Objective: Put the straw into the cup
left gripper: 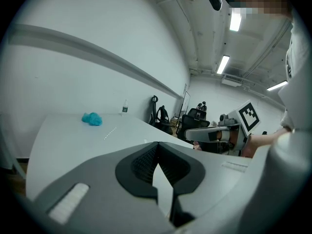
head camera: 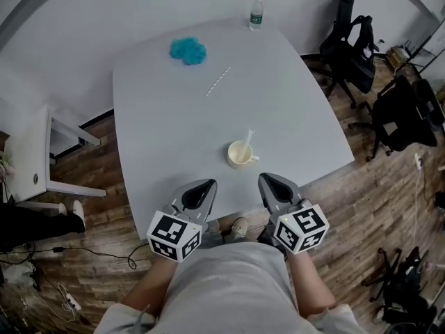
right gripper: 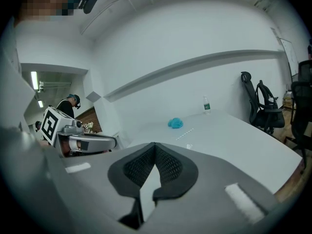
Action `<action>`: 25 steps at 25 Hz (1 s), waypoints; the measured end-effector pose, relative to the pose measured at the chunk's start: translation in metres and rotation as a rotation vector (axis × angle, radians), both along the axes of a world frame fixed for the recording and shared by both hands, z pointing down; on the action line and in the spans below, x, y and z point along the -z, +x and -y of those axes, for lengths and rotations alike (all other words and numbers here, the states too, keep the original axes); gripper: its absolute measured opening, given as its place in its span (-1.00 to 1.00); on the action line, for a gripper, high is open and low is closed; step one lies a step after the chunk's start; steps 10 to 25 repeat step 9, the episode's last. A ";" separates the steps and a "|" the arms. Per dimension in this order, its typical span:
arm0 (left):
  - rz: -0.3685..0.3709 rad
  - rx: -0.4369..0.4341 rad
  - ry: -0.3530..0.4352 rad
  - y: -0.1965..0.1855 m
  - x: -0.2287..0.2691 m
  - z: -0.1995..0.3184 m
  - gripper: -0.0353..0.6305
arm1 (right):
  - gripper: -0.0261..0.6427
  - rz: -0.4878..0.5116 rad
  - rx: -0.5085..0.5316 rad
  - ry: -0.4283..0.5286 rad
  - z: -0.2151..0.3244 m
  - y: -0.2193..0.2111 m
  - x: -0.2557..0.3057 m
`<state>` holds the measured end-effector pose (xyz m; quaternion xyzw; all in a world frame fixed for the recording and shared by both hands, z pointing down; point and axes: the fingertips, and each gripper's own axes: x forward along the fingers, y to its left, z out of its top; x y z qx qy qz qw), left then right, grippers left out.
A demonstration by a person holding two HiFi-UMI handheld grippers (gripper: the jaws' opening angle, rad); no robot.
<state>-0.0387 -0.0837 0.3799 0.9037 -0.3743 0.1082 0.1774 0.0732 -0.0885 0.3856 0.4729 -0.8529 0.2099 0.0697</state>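
- The pale grey table [head camera: 174, 117] takes up most of what I look down on. Its near edge sits just ahead of my two tongs.
- Two black office chairs [head camera: 351, 44] stand on the wooden floor off the table's right side, well apart from everything on top.
- A white side stand [head camera: 31, 158] is at the table's left. Someone's dark-trousered leg and white shoe [head camera: 42, 221] stretch along the floor beside it.
- My left tongs [head camera: 206, 185] hover at the near edge with their jaws closed tip to tip, and nothing is between them [left gripper: 157, 145].
- My right tongs [head camera: 268, 179] hang level with them and just to their right. Those jaws are also pressed together and hold nothing [right gripper: 155, 145].
- A fluffy blue clump [head camera: 188, 50] lies toward the far left of the table top, beyond everything else except the bottle.
- The cream cup [head camera: 239, 154] stands upright near the front edge, ahead of the gap between my tongs. It is the closest thing to them.
- A small clear bottle [head camera: 256, 14] with a green label stands upright at the far edge.
- A loose straw [head camera: 217, 81] lies flat and slantwise mid-table, between the cup and the blue clump and touching neither.
- A short straw [head camera: 249, 136] already leans in the cup, poking out over its right rim.
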 end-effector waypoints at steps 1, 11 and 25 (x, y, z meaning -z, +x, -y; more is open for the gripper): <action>-0.002 0.002 0.002 -0.001 0.001 0.000 -0.84 | -0.91 0.003 -0.003 0.003 0.000 0.000 0.002; -0.017 0.012 0.006 0.000 0.008 -0.004 -0.84 | -0.91 0.003 0.006 0.006 -0.008 -0.002 0.010; -0.017 0.012 0.006 0.000 0.008 -0.004 -0.84 | -0.91 0.003 0.006 0.006 -0.008 -0.002 0.010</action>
